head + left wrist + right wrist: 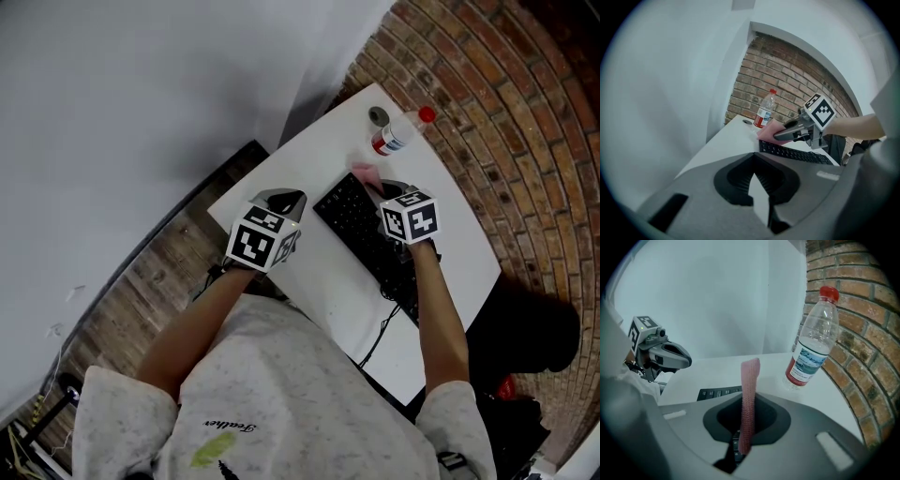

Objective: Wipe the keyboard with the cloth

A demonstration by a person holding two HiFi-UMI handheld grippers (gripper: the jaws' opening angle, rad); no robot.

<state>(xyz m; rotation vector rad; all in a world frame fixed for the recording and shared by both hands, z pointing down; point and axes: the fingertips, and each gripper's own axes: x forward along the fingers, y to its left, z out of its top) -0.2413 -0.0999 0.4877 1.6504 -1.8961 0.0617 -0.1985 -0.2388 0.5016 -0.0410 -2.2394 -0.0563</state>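
The left gripper [753,155] hangs over the near-left edge of the white table [319,150], its fingers brought together at the tips with nothing between them. It is held well off to the left of the keyboard [356,220], probably to keep it out of the wiping hand's way; it does not steady the board.

The black keyboard lies to the right of those fingers and runs on under the right gripper [749,398]. There the fingers are closed tight on the pink cloth [751,373]. A folded strip of it stands out past the fingertips, and keys show directly beneath. In the head view the cloth [366,174] sits at the keyboard's far end, so the wipe looks to be at that end. Whether the cloth touches the keys cannot be made out.

Beyond and right of the right fingertips stands a clear, red-capped bottle [813,341], near the cloth. A careless stroke past the keyboard's end could knock it.
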